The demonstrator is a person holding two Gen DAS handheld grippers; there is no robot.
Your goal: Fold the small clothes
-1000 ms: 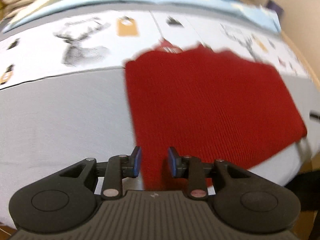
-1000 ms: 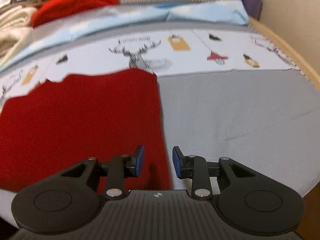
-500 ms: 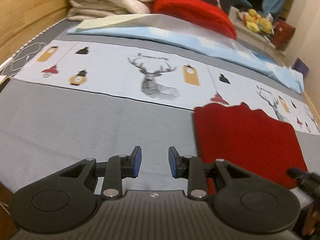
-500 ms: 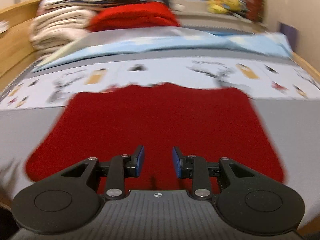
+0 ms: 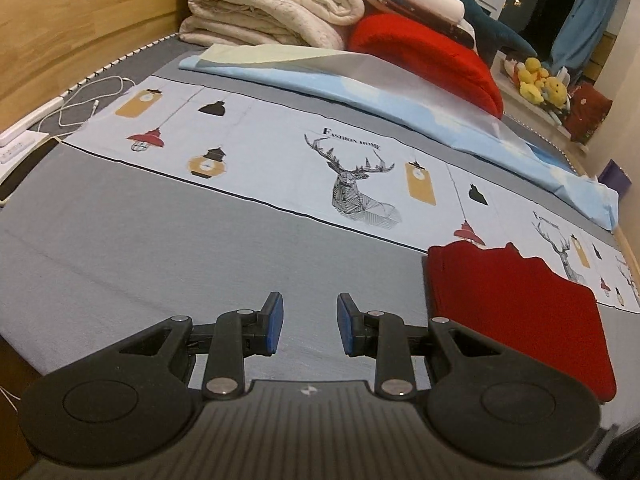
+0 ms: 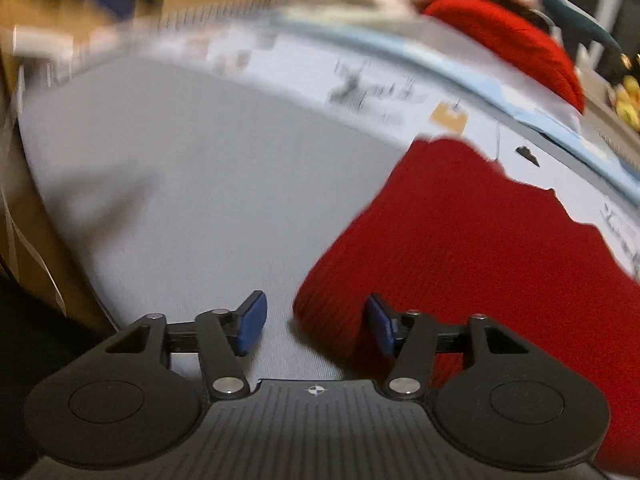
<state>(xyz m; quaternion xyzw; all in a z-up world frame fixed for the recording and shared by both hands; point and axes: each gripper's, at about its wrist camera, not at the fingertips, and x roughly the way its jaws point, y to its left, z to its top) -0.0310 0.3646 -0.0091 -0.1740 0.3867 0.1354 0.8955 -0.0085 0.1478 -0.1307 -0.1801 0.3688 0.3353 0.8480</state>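
Evidently the right gripper [image 6: 314, 326] had just widened over the near corner of the folded red knit garment [image 6: 480, 248] on the grey bed sheet [image 5: 160, 248], ungrasped, while the left gripper [image 5: 310, 326] hung part-open, empty, aside.

Two wrist fisheyes, each looking forward along its own fingers, tilted down over the bed [image 5: 132, 248].

Left wrist view: sharp, sitting above the grey sheet near the bed's front edge, facing across toward the wooden headboard [image 5: 76, 28] at upper left and the stacked blankets [image 5: 272, 4] at the top. Left gripper [image 5: 310, 323] at the bottom of frame; red garment [image 5: 516, 316] off to the right.

Right wrist view: blurred, rolled to one side, close over the garment's near left corner [image 6: 332, 312], right gripper [image 6: 314, 323] low in frame.

Shared by both: red garment [image 6: 480, 248], grey sheet, deer-print band [image 5: 360, 188], red cushion [image 5: 428, 56] at the far side.
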